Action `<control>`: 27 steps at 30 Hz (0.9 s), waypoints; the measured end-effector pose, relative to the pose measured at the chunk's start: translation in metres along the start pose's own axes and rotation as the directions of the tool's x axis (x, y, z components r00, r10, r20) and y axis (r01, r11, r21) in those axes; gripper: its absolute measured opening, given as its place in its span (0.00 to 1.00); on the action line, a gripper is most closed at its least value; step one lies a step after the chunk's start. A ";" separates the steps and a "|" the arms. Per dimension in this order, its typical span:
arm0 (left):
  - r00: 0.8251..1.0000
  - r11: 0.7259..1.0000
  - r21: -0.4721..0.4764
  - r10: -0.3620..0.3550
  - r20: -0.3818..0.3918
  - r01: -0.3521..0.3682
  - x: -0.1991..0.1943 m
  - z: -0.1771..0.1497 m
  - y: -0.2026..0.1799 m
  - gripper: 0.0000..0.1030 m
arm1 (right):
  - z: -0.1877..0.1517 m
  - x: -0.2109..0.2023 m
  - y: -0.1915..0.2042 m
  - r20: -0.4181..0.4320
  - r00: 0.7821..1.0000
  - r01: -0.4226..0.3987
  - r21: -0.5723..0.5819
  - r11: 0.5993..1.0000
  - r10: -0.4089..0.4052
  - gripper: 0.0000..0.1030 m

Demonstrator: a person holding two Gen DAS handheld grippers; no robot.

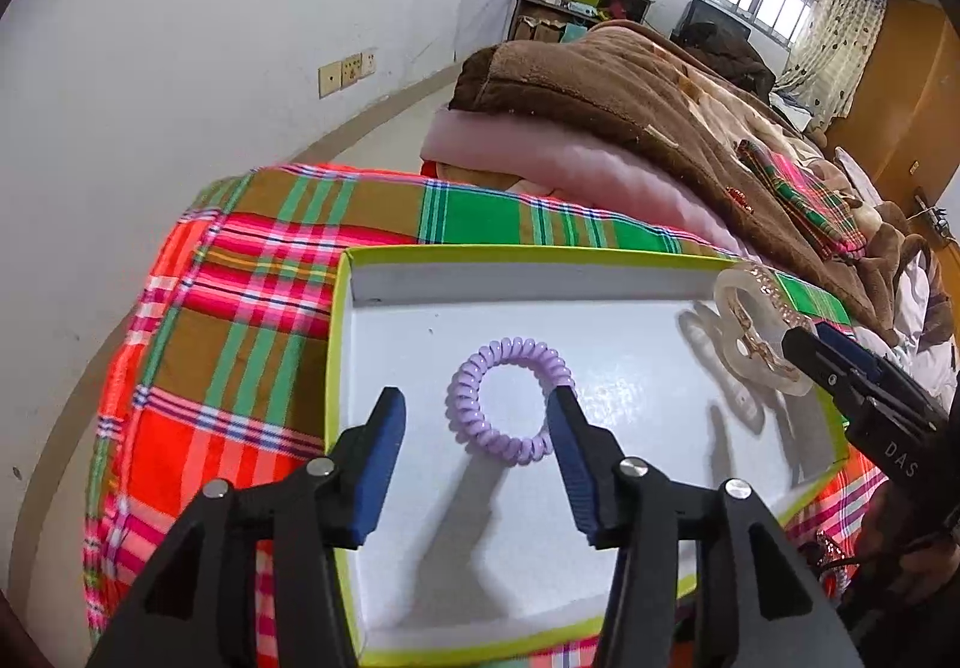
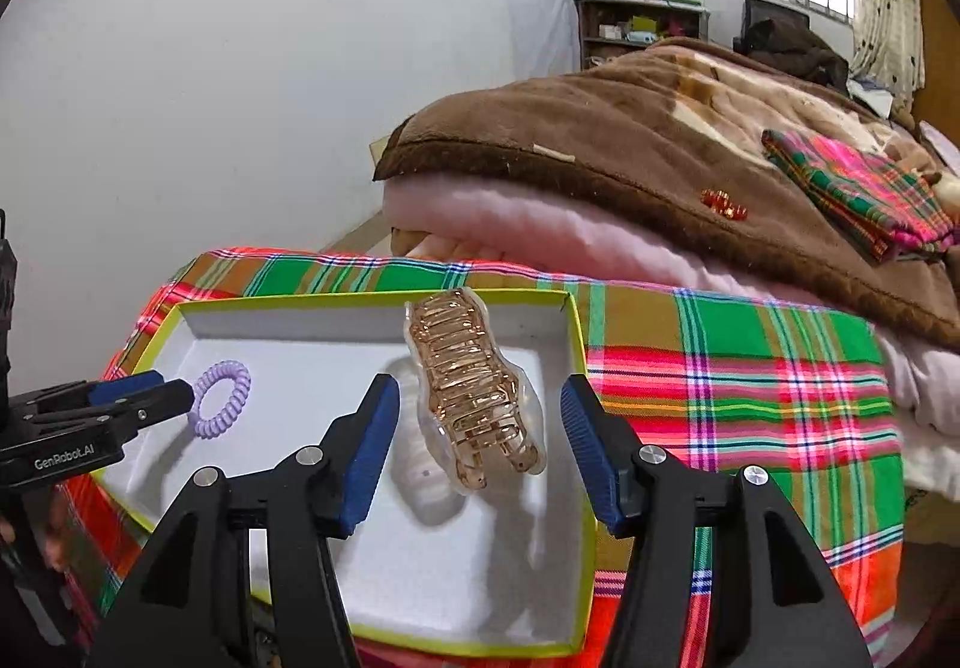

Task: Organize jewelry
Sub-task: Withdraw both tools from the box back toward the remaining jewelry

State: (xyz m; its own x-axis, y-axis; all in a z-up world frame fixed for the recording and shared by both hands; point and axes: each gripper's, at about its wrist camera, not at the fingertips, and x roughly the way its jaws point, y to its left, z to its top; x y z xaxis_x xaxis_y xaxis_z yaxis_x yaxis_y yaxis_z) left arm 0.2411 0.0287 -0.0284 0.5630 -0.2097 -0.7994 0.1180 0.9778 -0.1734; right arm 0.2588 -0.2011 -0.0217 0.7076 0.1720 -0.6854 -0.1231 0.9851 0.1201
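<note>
1. we're over the box (image 1: 348,368), left gripper (image 1: 474,398) jaws apart, the purple coil tie (image 1: 510,404) lying free on the box floor between them.
2. right gripper (image 2: 480,386) jaws apart too, the gold claw clip (image 2: 474,386) between them, no pad touching it; whether it rests on the box floor, we can't tell.
3. lift both grippers straight up from the box, so no pad snags either piece.

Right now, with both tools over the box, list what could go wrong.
1. The hair claw appears tilted, perhaps in mid-drop; it could bounce toward the box's right rim.
2. The left tool's right finger sits against the purple coil tie; pulling back may drag it.
</note>
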 end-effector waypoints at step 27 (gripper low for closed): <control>0.992 0.999 0.021 0.022 0.123 -0.025 -0.100 -0.057 -0.023 0.54 | -0.043 -0.098 0.009 0.101 0.995 0.004 -0.014 1.000 -0.002 0.56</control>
State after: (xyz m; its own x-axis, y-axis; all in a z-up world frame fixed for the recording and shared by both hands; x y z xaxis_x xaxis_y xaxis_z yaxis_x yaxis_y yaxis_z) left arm 0.1360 0.0267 0.0227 0.6618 -0.1863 -0.7262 0.1215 0.9825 -0.1413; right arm 0.1581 -0.2090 0.0153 0.7748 0.1687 -0.6093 -0.1298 0.9857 0.1078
